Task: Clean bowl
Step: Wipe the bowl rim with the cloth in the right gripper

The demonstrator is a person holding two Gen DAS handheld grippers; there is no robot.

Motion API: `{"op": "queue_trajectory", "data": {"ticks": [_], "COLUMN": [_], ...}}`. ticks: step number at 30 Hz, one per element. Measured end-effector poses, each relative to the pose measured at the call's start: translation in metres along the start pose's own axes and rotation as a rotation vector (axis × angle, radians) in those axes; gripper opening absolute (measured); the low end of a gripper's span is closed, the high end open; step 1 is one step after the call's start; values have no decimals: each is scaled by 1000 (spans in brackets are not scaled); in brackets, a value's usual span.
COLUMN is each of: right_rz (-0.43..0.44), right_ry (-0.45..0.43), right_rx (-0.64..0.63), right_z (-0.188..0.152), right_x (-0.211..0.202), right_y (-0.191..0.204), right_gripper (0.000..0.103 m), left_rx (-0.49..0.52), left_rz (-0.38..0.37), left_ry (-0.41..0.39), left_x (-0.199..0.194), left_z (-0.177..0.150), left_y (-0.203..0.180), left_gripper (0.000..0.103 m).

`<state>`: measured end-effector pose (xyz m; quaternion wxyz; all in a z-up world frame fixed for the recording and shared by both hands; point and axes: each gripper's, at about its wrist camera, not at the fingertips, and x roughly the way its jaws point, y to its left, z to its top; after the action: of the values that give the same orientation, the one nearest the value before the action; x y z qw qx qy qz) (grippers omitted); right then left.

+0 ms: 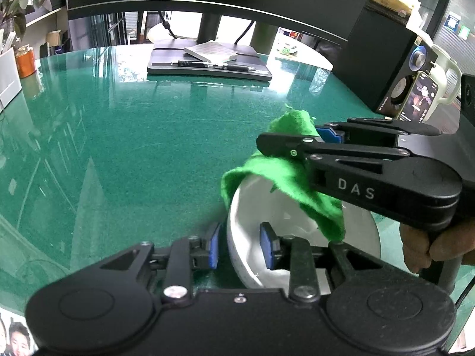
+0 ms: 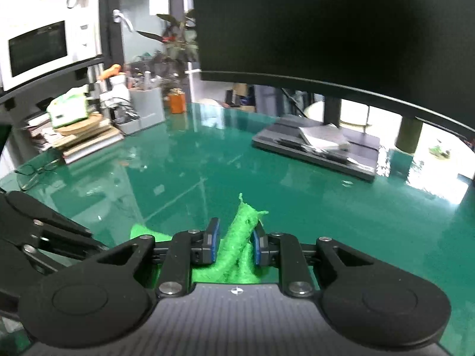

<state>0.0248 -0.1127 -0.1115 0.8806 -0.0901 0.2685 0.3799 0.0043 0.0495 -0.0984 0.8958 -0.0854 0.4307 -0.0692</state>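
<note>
Left wrist view: white bowl (image 1: 297, 222) sits at 5 o'clock on the green desk mat (image 1: 133, 148), tilted up on its side. Left gripper (image 1: 242, 246) jaws narrow, straddling the bowl's near rim, one blue pad outside the wall and one inside, so it's holding the bowl by the rim. Right gripper (image 1: 323, 138) comes in from 3 o'clock with the green cloth (image 1: 285, 172) pinched in it; cloth drapes over the bowl's far rim and down into the cavity.

Right wrist view: right gripper jaws close together on a bunched fold of the cloth, tail sticking up at 12 o'clock from the pads. Bowl hidden under the gripper body here.

Handling (judgement): bowl looks rigid, glazed and slick, probably breakable, light enough for a rim pinch, but a rim pinch can pivot under wiping load. Cloth is soft and limp, grip it bunched, keep wipe pressure low
</note>
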Motion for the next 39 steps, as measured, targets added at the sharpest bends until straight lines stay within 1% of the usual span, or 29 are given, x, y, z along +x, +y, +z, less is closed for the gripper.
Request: {"op": "queue_trajectory", "data": {"ticks": [6,9,14,17,22,39], "right_rz": [55,44,-9,-12,13,-23], "right_ry": [-8,-10,-1,3,-2,-3], "right_rx": [-37,-36,0,9,-4,11], "right_z": [3,4,-1,-2,1,-3], "right_x": [9,6,-4,-4,5,0], "right_y": [20,18,1,0,12,10], "right_gripper": [21,21,21,21,21,21], "left_rx": [3,8,13,13,16,32], "left_rz": [3,3,3,5,9,16], "left_ry": [2,2,1,1,3,3], "left_x": [0,0,1,1,0,0], "left_z": [0,0,0,0,0,-1], "left_y": [0,-2,-3,-3,-4,-7], "left_gripper": [30,31,31,31,32,35]}}
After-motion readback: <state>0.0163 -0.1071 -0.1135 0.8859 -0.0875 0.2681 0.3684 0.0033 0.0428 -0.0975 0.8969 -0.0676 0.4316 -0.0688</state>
